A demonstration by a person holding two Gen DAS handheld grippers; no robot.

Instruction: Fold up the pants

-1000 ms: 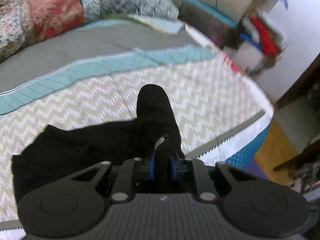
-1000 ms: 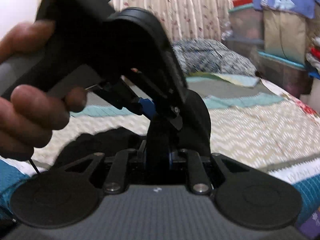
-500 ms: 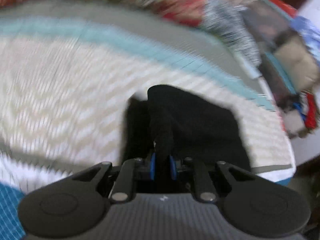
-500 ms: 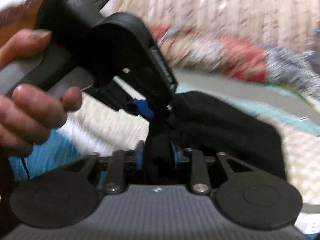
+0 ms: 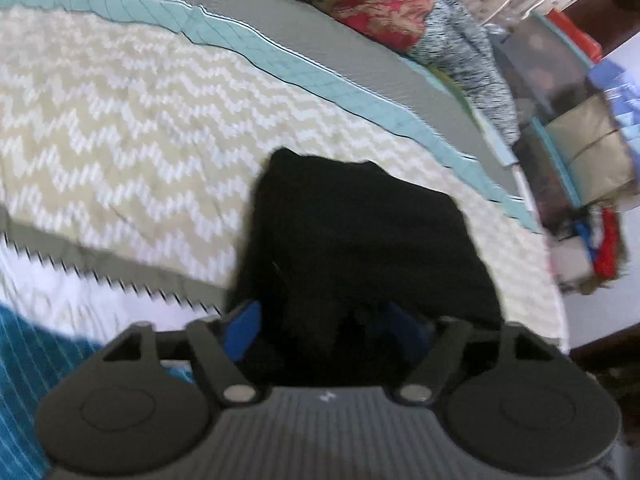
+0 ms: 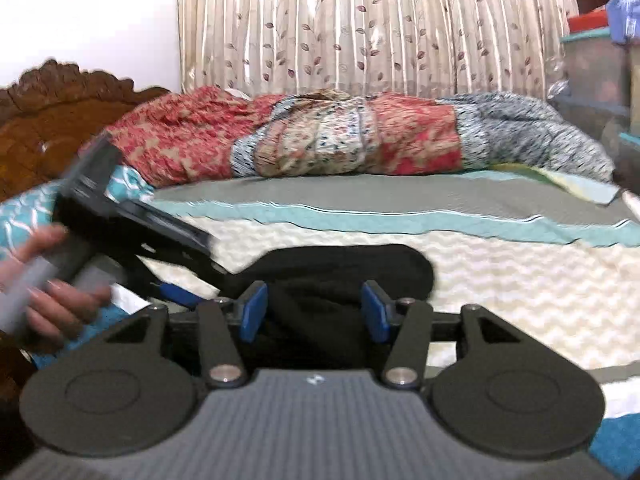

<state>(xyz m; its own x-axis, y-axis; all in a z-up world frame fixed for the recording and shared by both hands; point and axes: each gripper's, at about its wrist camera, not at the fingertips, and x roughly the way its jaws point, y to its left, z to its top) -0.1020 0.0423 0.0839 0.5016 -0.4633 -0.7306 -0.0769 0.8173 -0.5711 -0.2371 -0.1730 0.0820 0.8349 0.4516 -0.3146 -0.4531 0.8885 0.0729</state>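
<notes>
The black pants lie as a folded bundle on the chevron bedspread. In the left wrist view my left gripper is at their near edge, jaws opening; slack black cloth sits between the blue pads without being pinched. In the right wrist view my right gripper is also opening over the pants, with loose fabric between its pads. A hand holds the left gripper at the left, just beside the pants.
A rolled patchwork quilt lies along the far side of the bed, before a leaf-print curtain. A carved wooden headboard stands at the left. Stacked storage boxes and clothes crowd the bed's right side.
Both grippers were shut on black fabric and carried it across. Now both sets of jaws have spread, the pants lie folded on the bed, and the left gripper has dropped lower.
</notes>
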